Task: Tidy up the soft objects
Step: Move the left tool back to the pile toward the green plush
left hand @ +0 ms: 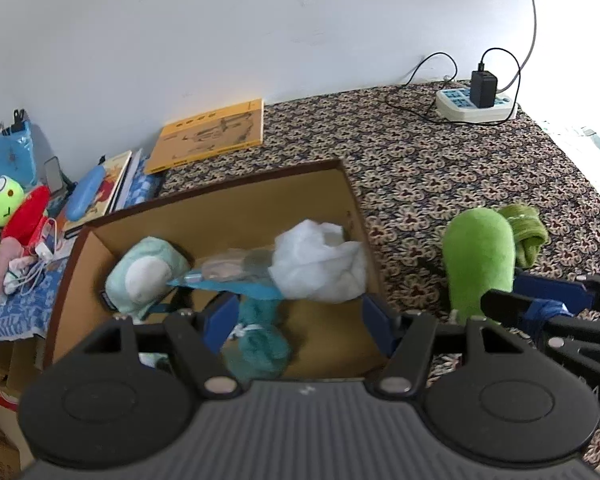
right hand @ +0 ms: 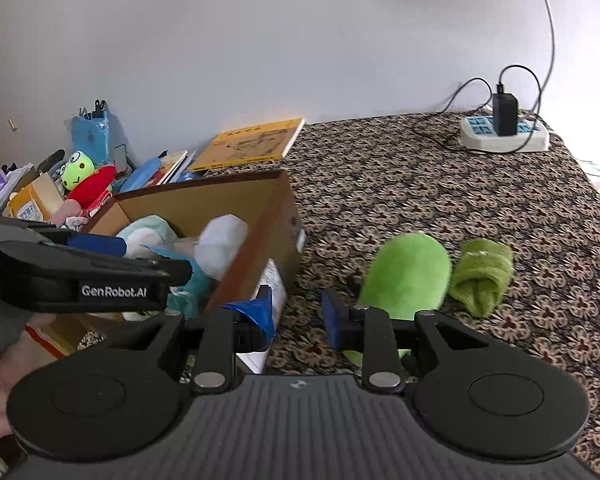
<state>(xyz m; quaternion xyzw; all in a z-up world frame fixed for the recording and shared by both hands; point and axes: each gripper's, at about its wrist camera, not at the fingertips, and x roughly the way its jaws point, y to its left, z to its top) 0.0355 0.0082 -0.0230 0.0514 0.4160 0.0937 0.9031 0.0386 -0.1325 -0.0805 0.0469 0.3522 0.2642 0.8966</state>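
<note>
My left fingers [left hand: 300, 316] stand wide apart above the open brown cardboard box [left hand: 236, 200], with nothing between them. In the box lie a pale mint plush with a white face [left hand: 146, 276], a white fluffy wad of stuffing [left hand: 320, 264], a crumpled teal knitted cloth [left hand: 260, 340] and a blue-edged clear plastic bag [left hand: 236, 276]. My right fingers [right hand: 296, 316] are apart with a narrow gap and hold nothing; they hang over the patterned floral cloth [right hand: 440, 184], just short of the bright green oval plush [right hand: 408, 276]. A rolled green fuzzy sock [right hand: 482, 276] lies just beside that plush, on its right. Both are outside the box, to its right.
</note>
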